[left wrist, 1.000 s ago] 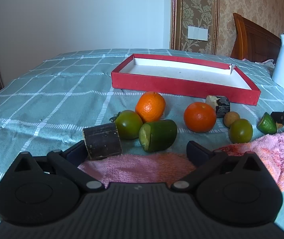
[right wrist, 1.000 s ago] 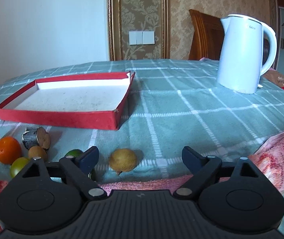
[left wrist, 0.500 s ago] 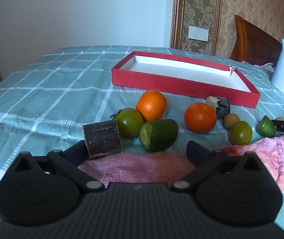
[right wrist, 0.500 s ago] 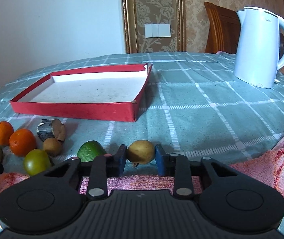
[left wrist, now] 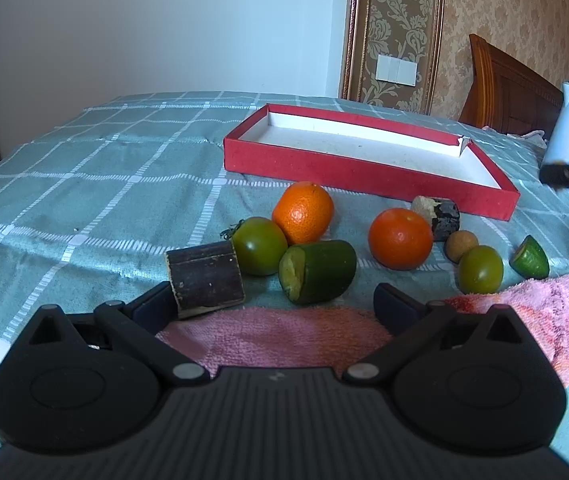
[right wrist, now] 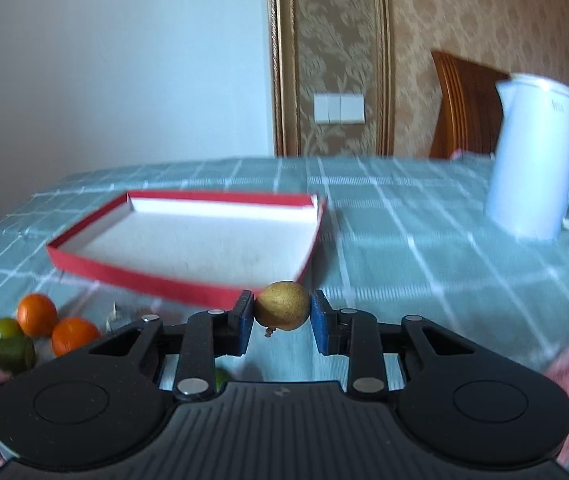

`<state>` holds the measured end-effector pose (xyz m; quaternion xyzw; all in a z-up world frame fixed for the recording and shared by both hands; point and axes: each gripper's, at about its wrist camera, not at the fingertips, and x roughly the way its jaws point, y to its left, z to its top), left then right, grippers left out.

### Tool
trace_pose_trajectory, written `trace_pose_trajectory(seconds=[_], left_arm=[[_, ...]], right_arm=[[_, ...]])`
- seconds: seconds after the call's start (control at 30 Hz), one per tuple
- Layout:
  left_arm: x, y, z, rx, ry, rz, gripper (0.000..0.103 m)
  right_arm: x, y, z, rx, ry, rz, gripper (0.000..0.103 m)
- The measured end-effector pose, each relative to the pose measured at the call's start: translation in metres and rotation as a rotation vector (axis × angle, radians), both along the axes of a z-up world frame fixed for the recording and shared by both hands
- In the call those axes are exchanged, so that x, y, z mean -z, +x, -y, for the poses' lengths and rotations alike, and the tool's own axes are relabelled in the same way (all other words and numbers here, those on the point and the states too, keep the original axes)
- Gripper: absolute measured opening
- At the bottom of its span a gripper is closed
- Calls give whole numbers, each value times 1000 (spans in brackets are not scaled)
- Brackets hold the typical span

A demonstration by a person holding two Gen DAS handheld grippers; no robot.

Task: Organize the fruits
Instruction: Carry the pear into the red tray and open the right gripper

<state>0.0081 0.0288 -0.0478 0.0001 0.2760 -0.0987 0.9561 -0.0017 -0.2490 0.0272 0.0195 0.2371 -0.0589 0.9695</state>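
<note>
Gripping a small brown fruit [right wrist: 282, 311] across its middle, our right gripper [right wrist: 282, 316] holds it above the tablecloth before the red tray [right wrist: 188, 286]; light, round and firm-looking, it could roll free. Our left gripper [left wrist: 272, 304] sits spread wide.

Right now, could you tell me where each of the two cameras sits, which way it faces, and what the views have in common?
Left wrist: sits on the left gripper, low over the pink towel, facing the fruit and the red box; its open fingers show.
Right wrist: sits on the right gripper, raised, facing the red box and white kettle; its fingers clamp a yellowish fruit.
Shared: red box, kettle, oranges, green fruit, checked tablecloth.
</note>
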Motion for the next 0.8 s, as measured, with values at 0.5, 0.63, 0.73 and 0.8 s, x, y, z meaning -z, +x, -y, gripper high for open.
trace_pose_trajectory(seconds=[0.5, 0.63, 0.73, 0.8], left_arm=[[0, -1, -1, 0, -11, 3, 103], [0, -2, -1, 0, -14, 4, 103], [0, -1, -1, 0, -10, 3, 103], [0, -1, -1, -1, -9, 3, 103]], right_arm=[[27, 145, -8, 30, -70, -144, 29], [44, 162, 0, 35, -43, -210, 29], [44, 163, -3, 29, -65, -218, 29], [45, 162, -6, 25, -89, -217, 30]])
